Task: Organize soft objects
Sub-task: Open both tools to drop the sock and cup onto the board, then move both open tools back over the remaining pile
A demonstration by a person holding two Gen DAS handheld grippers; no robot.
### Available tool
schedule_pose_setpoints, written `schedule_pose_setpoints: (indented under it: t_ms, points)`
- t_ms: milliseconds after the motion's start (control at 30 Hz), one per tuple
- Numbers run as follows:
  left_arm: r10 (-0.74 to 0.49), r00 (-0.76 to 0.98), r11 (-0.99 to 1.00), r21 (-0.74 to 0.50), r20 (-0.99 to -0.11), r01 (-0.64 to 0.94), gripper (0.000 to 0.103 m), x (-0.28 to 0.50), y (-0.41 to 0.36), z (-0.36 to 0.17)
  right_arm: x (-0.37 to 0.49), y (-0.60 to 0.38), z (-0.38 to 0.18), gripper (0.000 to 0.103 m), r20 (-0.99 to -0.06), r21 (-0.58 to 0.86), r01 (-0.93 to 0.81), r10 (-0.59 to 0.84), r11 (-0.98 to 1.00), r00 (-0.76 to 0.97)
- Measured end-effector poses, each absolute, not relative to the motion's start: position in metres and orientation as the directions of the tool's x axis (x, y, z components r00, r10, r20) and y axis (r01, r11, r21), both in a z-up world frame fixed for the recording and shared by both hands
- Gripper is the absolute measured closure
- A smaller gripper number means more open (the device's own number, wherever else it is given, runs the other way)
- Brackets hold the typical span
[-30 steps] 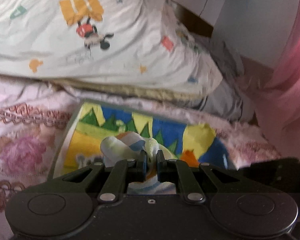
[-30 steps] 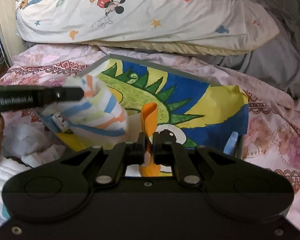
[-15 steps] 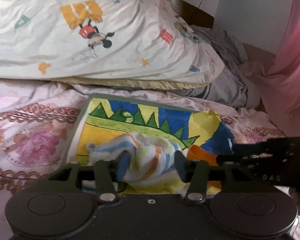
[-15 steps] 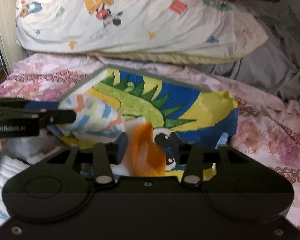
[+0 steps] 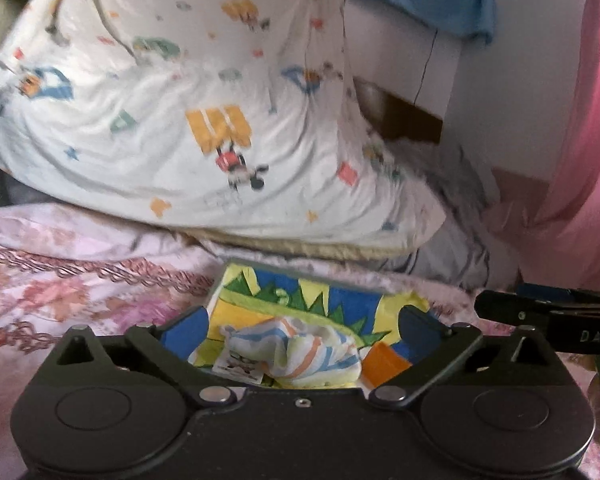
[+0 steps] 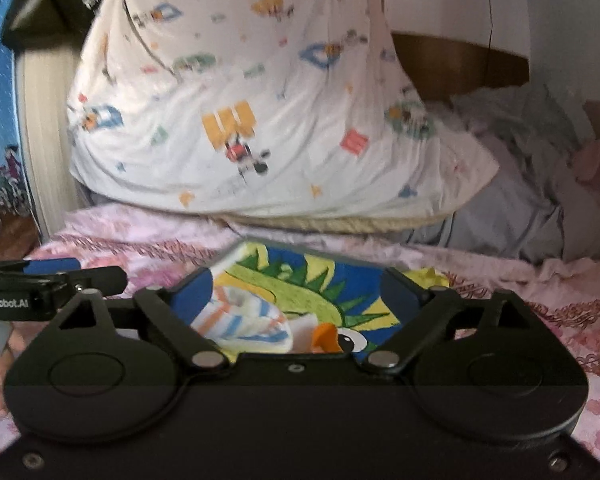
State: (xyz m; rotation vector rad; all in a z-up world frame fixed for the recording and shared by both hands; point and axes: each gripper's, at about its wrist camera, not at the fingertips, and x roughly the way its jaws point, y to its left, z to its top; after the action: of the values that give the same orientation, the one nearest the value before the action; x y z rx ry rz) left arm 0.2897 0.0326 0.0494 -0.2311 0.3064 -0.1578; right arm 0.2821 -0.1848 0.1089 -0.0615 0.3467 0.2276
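cloth (image 5: 296, 354) on mat (image 5: 352, 304), low centre | small piece (image 5: 382, 362) on mat, just right of cloth | mat on bedspread (image 5: 80, 280) | pillow (image 5: 204, 120) behind mat, upper centre | crumpled sheet (image 6: 540, 200) right of pillow

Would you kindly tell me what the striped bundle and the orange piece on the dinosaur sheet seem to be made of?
Striped bundle: soft woven or knitted cloth, matte, judging by its crumpled folds and sewn-in label. Orange piece: probably thin matte fabric or felt; it curls in the right view, but blur leaves this open.
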Motion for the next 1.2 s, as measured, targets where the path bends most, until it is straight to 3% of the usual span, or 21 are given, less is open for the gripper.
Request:
schedule_pose_setpoints:
  t_ms: [167,367,633,967,1200]
  points:
    - [-0.161,0.958,0.962,-0.254,-0.236,0.099,0.001,0.237,0.037,0.062,0.231,-0.179,0.123,0.001,-0.281,-0.022,-0.231,0.216,0.973,0.935]
    - [-0.145,0.957,0.969,-0.233,-0.252,0.085,0.001,0.184,0.034,0.06,0.174,-0.173,0.124,0.001,-0.221,-0.025,-0.222,0.212,0.975,0.952]
    - [-0.14,0.957,0.968,-0.237,-0.253,0.08,0.001,0.128,0.027,0.041,0.121,-0.171,0.103,0.001,-0.21,-0.035,-0.179,0.168,0.983,0.963]
    - [-0.13,0.941,0.978,-0.199,-0.312,0.069,0.001,0.101,0.011,0.013,0.099,-0.179,0.058,0.001,-0.376,0.016,-0.055,0.057,0.998,0.925]
    - [-0.115,0.921,0.981,-0.188,-0.372,0.047,0.001,0.094,0.01,-0.009,0.098,-0.179,0.035,0.001,-0.433,0.014,-0.032,0.035,0.999,0.901]
